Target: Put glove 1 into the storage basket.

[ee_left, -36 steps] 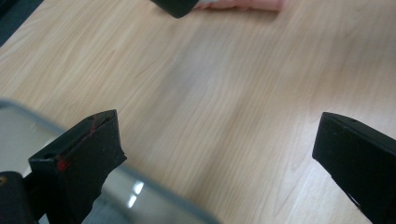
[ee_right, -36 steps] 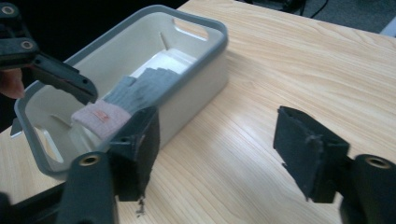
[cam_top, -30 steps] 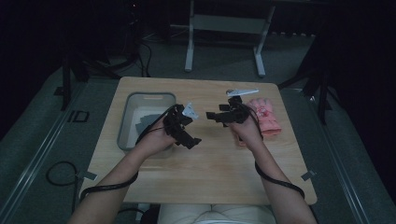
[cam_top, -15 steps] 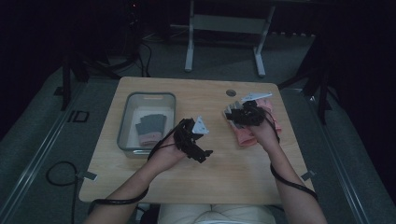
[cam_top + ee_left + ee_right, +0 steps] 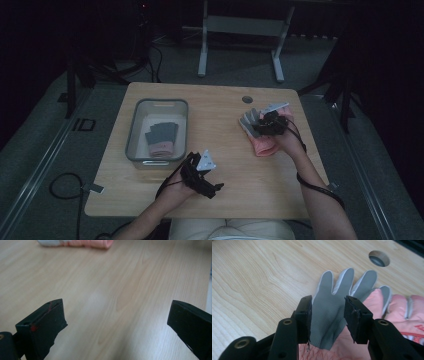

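The room is dim, and the far side falls off into near black. A pale wooden table (image 5: 215, 100) with rounded corners stands in the middle, lit more brightly than anything around it; a round hole (image 5: 247, 99) is cut near its far edge. The floor (image 5: 55, 165) is grey-green carpet. Pale strips (image 5: 35, 175) run along it at both sides of the table. Beyond the table stands a light metal frame (image 5: 240, 30) on two legs with flat feet. Dark stands (image 5: 72, 85) rise at left and right, and black cables (image 5: 62, 182) trail across the floor.
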Tool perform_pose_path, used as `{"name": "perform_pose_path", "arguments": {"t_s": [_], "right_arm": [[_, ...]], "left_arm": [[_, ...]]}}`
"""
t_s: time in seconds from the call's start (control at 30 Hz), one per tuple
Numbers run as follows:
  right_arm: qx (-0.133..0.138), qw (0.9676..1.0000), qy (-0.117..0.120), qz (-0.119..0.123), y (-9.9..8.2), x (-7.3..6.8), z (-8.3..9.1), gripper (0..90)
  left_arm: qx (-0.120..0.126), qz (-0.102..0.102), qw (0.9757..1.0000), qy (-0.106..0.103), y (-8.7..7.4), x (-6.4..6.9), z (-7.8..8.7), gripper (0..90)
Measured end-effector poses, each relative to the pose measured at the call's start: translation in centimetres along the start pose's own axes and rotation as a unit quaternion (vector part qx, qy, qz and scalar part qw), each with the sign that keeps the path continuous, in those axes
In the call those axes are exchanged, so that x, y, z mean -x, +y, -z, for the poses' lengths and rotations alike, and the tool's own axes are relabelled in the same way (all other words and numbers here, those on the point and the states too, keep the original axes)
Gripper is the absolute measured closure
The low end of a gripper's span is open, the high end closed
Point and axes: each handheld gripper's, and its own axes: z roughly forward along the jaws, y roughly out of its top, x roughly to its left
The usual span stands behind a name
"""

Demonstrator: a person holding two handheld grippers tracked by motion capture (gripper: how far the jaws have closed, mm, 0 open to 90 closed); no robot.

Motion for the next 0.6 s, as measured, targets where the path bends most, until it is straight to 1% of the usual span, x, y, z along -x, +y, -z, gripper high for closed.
{"name": "perform_pose_path", "arguments": {"t_s": [0.03, 0.1, 0.17, 0.23, 0.27, 0.33, 0.37, 0.4, 0.47, 0.5, 0.53, 0.57, 0.6], "right_arm": [[-0.005, 1.0000, 0.002, -0.003, -0.1, 0.0, -0.3, 57.8], [-0.012, 0.9999, 0.004, -0.005, -0.3, 0.1, -0.9, 58.2], [-0.020, 0.9998, 0.001, -0.004, -0.5, 0.2, -1.3, 58.6], [-0.032, 0.9995, 0.000, -0.005, -0.7, 0.3, -1.8, 58.6], [-0.038, 0.9993, -0.006, -0.002, -0.8, 0.4, -2.0, 58.9], [-0.041, 0.9991, -0.003, -0.008, -1.0, 0.5, -2.3, 59.0], [-0.047, 0.9989, -0.003, -0.009, -1.1, 0.5, -2.4, 58.8], [-0.053, 0.9985, 0.000, -0.012, -1.2, 0.5, -2.7, 58.8], [-0.062, 0.9977, 0.012, -0.024, -1.3, 0.5, -3.2, 60.2], [-0.064, 0.9976, 0.015, -0.021, -1.3, 0.6, -3.3, 62.4], [-0.066, 0.9973, 0.019, -0.024, -1.4, 0.6, -3.4, 64.7], [-0.070, 0.9969, 0.020, -0.029, -1.3, 0.6, -3.5, 67.8], [-0.072, 0.9968, 0.018, -0.027, -1.3, 0.6, -3.5, 71.3]], "left_arm": [[-0.001, 0.000, 1.0000, 0.000, -0.4, 0.2, -0.2, 1.1], [0.001, 0.003, 1.0000, -0.006, -1.0, 0.5, -0.4, 1.1], [0.002, -0.004, 0.9998, -0.021, -1.6, 0.9, -0.7, 1.1], [0.000, -0.008, 0.9997, -0.023, -2.1, 1.3, -0.8, 1.1], [0.004, -0.007, 0.9997, -0.022, -2.3, 1.5, -0.9, 1.1], [0.010, 0.002, 0.9997, -0.020, -2.7, 1.6, -0.9, 1.1], [0.012, 0.004, 0.9998, -0.018, -2.9, 1.7, -0.9, 1.1], [0.015, 0.007, 0.9997, -0.017, -3.1, 1.8, -1.0, 1.1], [0.013, 0.001, 0.9998, -0.018, -3.3, 2.1, -0.9, 1.1], [0.012, 0.000, 0.9998, -0.016, -3.4, 2.2, -0.9, 1.1], [0.016, 0.001, 0.9998, -0.015, -3.5, 2.2, -0.8, 1.1], [0.020, 0.002, 0.9997, -0.014, -3.6, 2.3, -0.7, 1.1], [0.021, 0.004, 0.9997, -0.009, -3.6, 2.3, -0.7, 1.1]]}}
